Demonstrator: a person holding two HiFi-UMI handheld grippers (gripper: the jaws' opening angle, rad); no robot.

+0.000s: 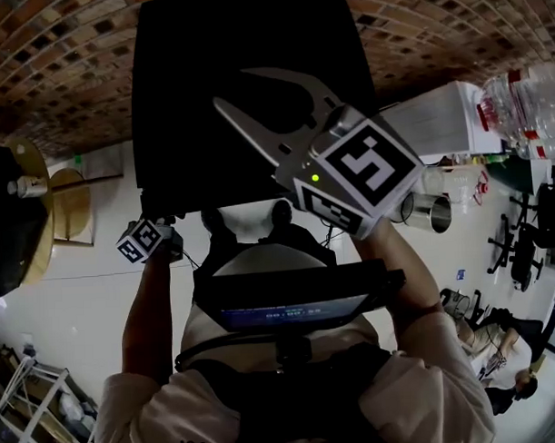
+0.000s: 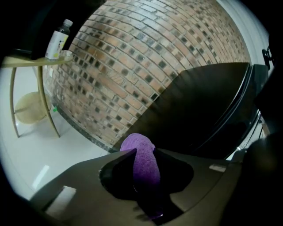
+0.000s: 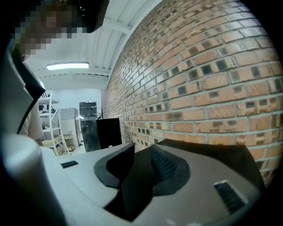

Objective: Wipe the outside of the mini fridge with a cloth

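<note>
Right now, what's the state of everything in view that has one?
left gripper: shut on the purple cloth
purple cloth: bunched between the left jaws
right gripper: open, empty
mini fridge: upright, door looks shut
bottle: upright on the side table, capped

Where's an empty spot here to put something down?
The mini fridge's top looks bare, as does the white floor between it and the round table. The right side is crowded: water bottles, a metal cup, chairs.
</note>
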